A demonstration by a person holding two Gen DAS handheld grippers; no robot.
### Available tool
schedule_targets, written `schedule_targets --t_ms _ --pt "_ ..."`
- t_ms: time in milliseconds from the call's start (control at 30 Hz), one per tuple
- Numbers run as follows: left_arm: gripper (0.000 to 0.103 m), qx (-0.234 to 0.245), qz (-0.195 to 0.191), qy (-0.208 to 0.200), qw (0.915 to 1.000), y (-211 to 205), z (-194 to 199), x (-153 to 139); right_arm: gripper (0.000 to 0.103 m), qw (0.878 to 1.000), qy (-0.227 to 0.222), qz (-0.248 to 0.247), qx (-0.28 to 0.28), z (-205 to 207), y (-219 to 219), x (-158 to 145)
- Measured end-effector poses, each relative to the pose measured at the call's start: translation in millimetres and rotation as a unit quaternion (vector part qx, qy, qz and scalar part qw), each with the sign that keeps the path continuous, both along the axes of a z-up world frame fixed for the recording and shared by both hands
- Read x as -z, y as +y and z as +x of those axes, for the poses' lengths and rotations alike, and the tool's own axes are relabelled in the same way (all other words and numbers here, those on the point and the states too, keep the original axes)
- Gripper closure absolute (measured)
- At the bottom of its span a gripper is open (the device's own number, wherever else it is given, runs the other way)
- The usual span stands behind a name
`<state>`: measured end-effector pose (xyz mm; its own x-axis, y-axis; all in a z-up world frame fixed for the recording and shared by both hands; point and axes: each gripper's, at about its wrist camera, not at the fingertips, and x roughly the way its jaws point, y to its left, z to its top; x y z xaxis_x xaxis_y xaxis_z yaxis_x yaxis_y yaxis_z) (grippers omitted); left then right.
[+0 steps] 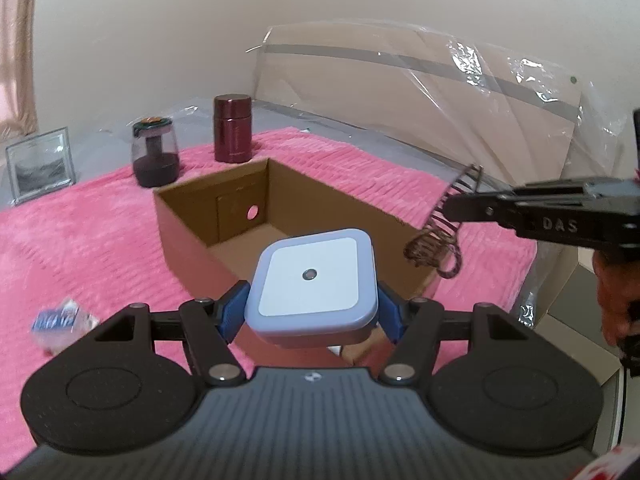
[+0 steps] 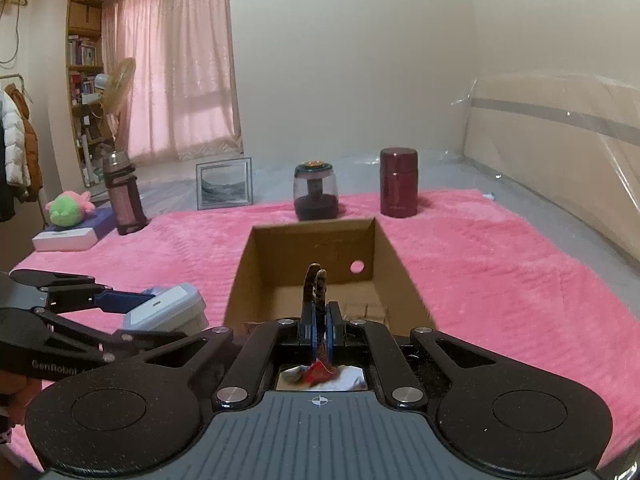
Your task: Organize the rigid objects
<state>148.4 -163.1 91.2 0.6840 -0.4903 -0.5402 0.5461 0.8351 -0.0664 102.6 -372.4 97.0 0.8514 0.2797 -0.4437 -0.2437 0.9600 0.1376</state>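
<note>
- On the pink fluffy blanket (image 2: 500,264) stands one open brown cardboard box (image 2: 256,264), with a round hole in its far wall.
- Beyond the box's far wall stand two containers: one dark red metal flask (image 2: 398,182) to the right and one clear jar with a dark base and green lid (image 2: 315,190) to the left of it.
- Further left are one framed grey picture (image 2: 225,184) standing upright, one pink-tinted bottle with a black cap (image 2: 123,193), and one green and pink plush toy (image 2: 69,208) lying on a flat white box (image 2: 64,240).
- One small blue and white packet (image 1: 60,322) lies on the blanket near the left, blurred.
- Two hand-held grippers are in view, one per hand.
- The left hand-held gripper (image 1: 312,308) is clamped on one square pale blue night light with a white face and a small round sensor in its middle (image 1: 312,280); its blue pads (image 1: 232,314) press both sides, holding it in the air at the near edge of the box, face tilted up.
- The right hand-held gripper (image 2: 319,330) has its jaws together on one dark brown coiled wire spring holder (image 1: 434,236), which hangs over the right rim of the box.
- A hand (image 1: 612,300) shows at the right edge behind that gripper.
</note>
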Motion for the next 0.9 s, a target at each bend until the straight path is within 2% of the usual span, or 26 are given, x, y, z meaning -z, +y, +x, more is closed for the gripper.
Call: schedule_targets --t_ms 200,400,667,900 --pt "0.041 0.014 0.024 -0.002 0.9996 -18 44 -3 0.103 1.0 0.004 -0.017 -0.01 50 -3 -5" --pt "0.041 0.028 0.062 -0.01 0.9977 -31 97 -3 0.103 0.999 0.028 -0.037 -0.013 110 -1 3" --pt "0.041 0.031 0.099 0.011 0.9946 -38 157 19 0.103 0.996 0.072 -0.059 -0.013 167 6 36" --pt "0.041 0.034 0.12 0.018 0.9921 -40 186 34 0.103 0.993 0.1 -0.065 -0.019 193 11 60"
